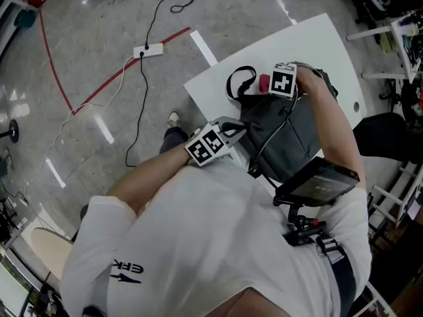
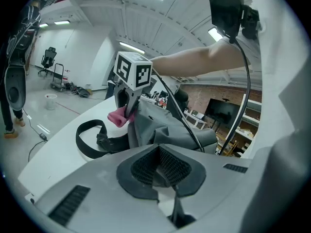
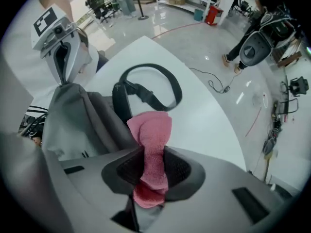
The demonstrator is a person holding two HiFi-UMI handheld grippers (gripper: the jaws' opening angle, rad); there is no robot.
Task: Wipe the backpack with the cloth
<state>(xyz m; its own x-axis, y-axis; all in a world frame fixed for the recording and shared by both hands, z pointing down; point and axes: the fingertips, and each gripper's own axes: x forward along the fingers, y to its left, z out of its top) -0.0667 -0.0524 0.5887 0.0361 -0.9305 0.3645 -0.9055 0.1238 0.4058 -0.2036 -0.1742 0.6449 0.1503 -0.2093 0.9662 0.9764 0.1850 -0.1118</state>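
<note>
While clamped on the pink cloth [image 3: 150, 140] with the right tool [image 3: 153, 166], hung at the top edge of the grey backpack [image 1: 284, 131] on the white worktop [image 1: 211, 84]; pinched its fabric in the closed left tool [image 2: 158, 171]. Risked, by the look of it, snagging the black strap [image 3: 146, 89] or losing the cloth if swept hard.

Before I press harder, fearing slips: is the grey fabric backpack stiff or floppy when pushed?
Probably floppy: the grey fabric backpack sags in folds. It may slide on the smooth white table; its loose black strap would trail.
</note>
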